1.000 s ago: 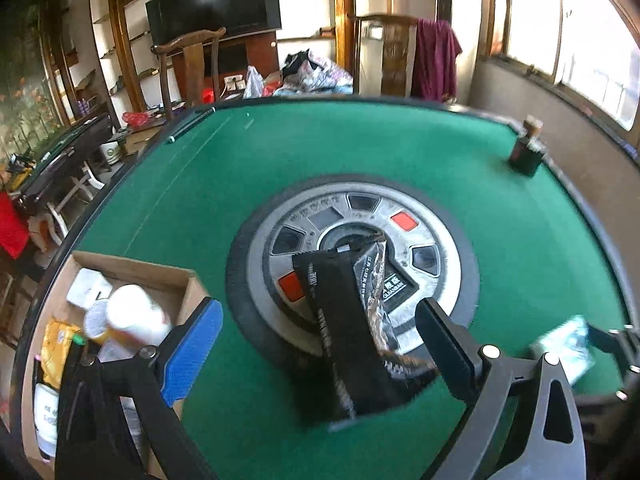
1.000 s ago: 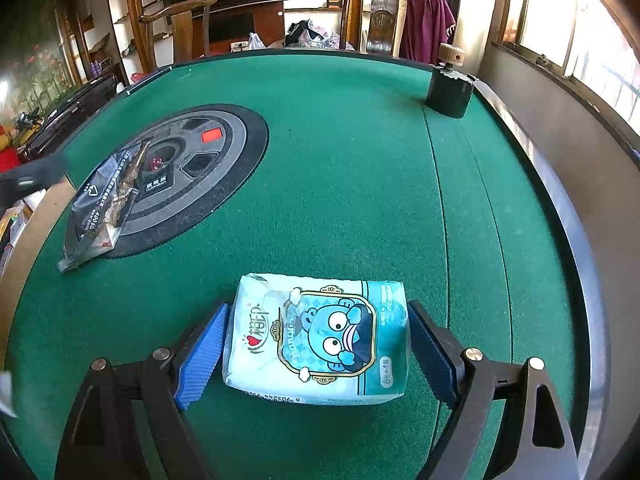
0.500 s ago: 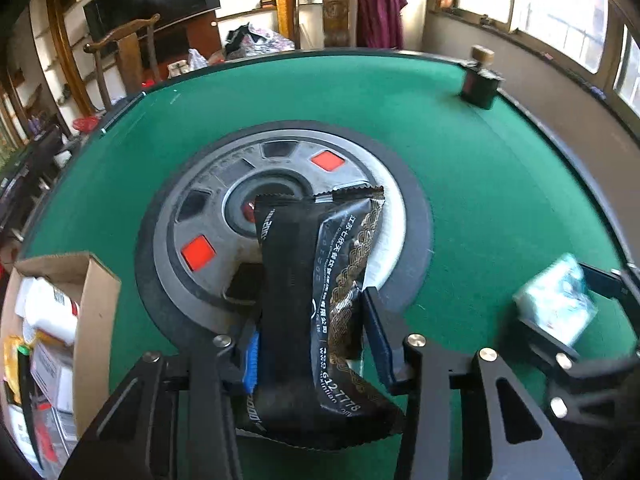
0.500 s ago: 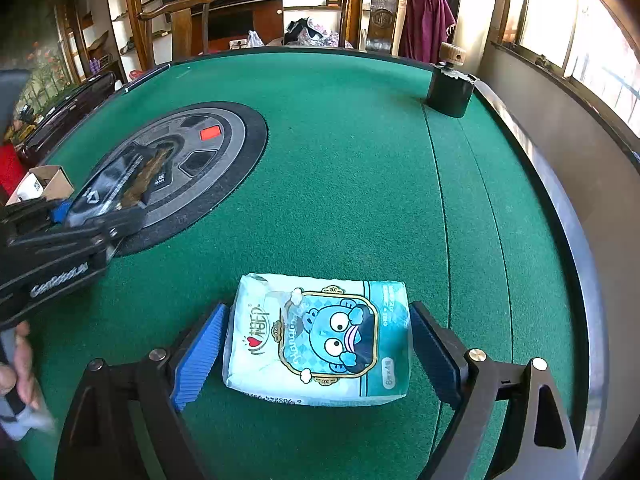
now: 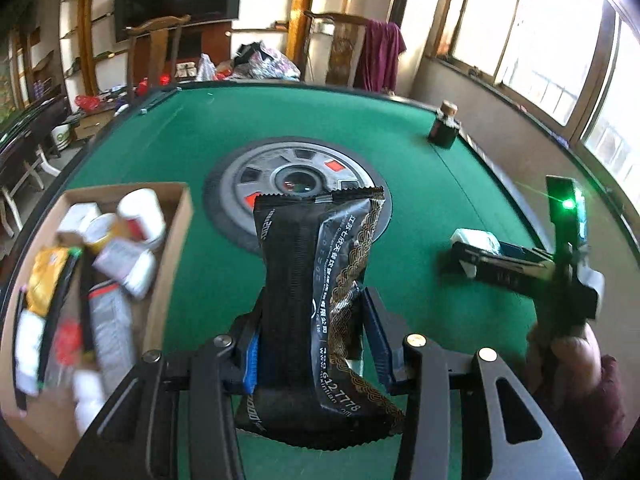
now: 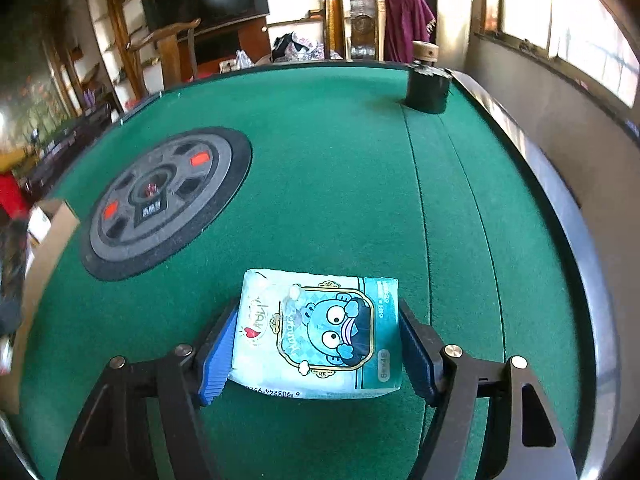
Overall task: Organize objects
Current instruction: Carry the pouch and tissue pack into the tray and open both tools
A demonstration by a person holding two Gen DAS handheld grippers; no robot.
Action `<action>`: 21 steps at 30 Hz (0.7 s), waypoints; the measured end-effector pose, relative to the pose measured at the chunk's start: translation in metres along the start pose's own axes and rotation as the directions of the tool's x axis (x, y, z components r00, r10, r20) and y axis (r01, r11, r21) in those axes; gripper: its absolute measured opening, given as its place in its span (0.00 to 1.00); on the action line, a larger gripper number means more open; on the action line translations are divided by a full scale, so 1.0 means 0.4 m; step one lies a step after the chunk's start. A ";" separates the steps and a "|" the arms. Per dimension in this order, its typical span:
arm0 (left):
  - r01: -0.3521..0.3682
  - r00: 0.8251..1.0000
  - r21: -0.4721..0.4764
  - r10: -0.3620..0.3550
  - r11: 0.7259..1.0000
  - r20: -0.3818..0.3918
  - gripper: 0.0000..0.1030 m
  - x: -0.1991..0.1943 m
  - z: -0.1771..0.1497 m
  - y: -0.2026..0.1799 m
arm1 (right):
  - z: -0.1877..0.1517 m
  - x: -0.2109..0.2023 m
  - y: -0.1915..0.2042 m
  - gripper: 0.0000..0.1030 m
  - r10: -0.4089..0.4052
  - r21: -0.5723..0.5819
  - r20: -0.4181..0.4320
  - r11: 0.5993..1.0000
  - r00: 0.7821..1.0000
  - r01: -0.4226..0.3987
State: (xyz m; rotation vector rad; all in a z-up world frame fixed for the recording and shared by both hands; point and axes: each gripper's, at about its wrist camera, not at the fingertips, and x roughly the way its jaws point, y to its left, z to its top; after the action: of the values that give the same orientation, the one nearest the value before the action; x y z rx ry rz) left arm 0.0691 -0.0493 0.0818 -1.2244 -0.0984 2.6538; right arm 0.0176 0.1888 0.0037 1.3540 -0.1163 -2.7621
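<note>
Two grips | left gripper (image 5: 310, 344) clamps crinkly black foil pouch (image 5: 320, 300) | right gripper (image 6: 316, 344) closing (pads touching) on soft rectangular tissue pack (image 6: 320, 332)

Cardboard box (image 5: 168, 240) contents blurred; box's near end cut off.

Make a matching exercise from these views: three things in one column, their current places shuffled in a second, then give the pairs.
1. black snack packet
2. blue tissue pack
3. cardboard box

A. on the green felt, between the right hand-held gripper's fingers
B. at the table's left edge, full of items
C. clamped in the left hand-held gripper, lifted

Pairs: 1-C, 2-A, 3-B
</note>
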 end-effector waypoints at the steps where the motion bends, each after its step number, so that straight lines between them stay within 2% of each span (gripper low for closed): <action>1: -0.003 1.000 -0.004 0.003 1.000 0.009 0.41 -0.013 -0.008 0.009 | 0.000 -0.002 -0.009 0.74 0.006 0.020 0.006 1.000 1.000 -0.006; 7: -0.064 0.996 0.008 0.063 0.998 0.066 0.41 -0.081 -0.050 0.051 | -0.005 -0.016 -0.047 0.74 -0.034 0.123 0.019 0.992 0.999 0.031; 10: -0.083 0.993 0.012 0.081 0.997 0.087 0.41 -0.103 -0.067 0.075 | -0.033 -0.043 -0.035 0.74 -0.074 0.124 0.003 0.990 0.997 0.073; 17: 0.005 0.998 -0.040 -0.002 0.999 0.063 0.41 -0.136 -0.102 0.121 | -0.107 -0.150 0.066 0.74 0.052 0.103 0.026 0.993 0.998 -0.054; 21: 0.005 0.997 -0.060 0.000 0.998 0.076 0.41 -0.173 -0.118 0.161 | -0.125 -0.191 0.152 0.74 0.143 0.084 0.043 0.986 0.989 -0.146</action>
State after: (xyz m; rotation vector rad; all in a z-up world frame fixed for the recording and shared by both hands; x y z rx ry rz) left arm 0.1377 -0.1289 0.0928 -1.1394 -0.1935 2.7140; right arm 0.1054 0.1331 0.0390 1.2591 -0.3268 -2.6897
